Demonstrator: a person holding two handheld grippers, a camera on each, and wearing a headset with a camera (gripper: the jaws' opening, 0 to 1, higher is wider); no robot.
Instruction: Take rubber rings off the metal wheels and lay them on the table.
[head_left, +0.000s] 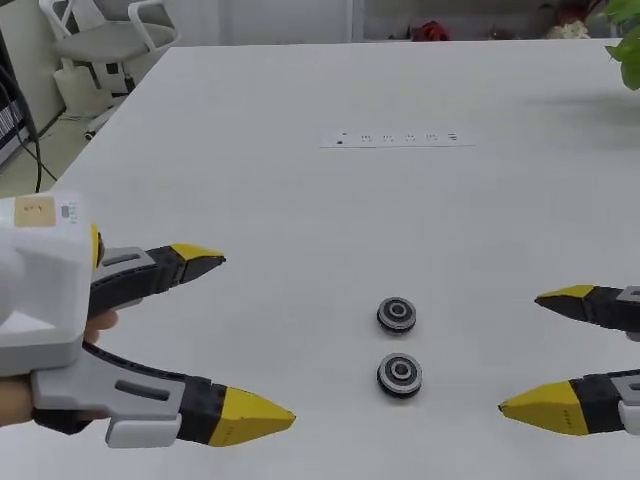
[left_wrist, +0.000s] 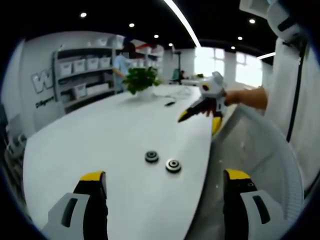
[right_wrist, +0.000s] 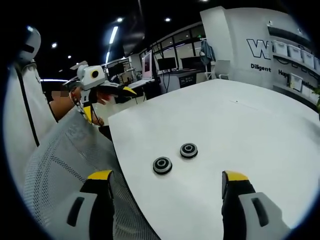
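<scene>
Two small metal wheels with black rubber rings lie flat on the white table (head_left: 300, 200), one farther (head_left: 397, 314) and one nearer (head_left: 399, 375). My left gripper (head_left: 240, 338) hovers open to their left. To the right of them my right gripper (head_left: 527, 352) is open too. Neither touches a wheel. The left gripper view has both wheels (left_wrist: 151, 156) (left_wrist: 173, 166) ahead of its spread yellow-tipped gripper (left_wrist: 164, 176), with the right gripper (left_wrist: 205, 107) beyond. The right gripper view shows the wheels (right_wrist: 162, 165) (right_wrist: 188, 150) in front of its gripper (right_wrist: 167, 176).
A strip of inset sockets (head_left: 397, 138) lies farther back on the table. A white chair (head_left: 100, 40) stands past the far left corner and a green plant (head_left: 628, 45) at the far right. A mesh chair back (right_wrist: 60, 160) sits by the near edge.
</scene>
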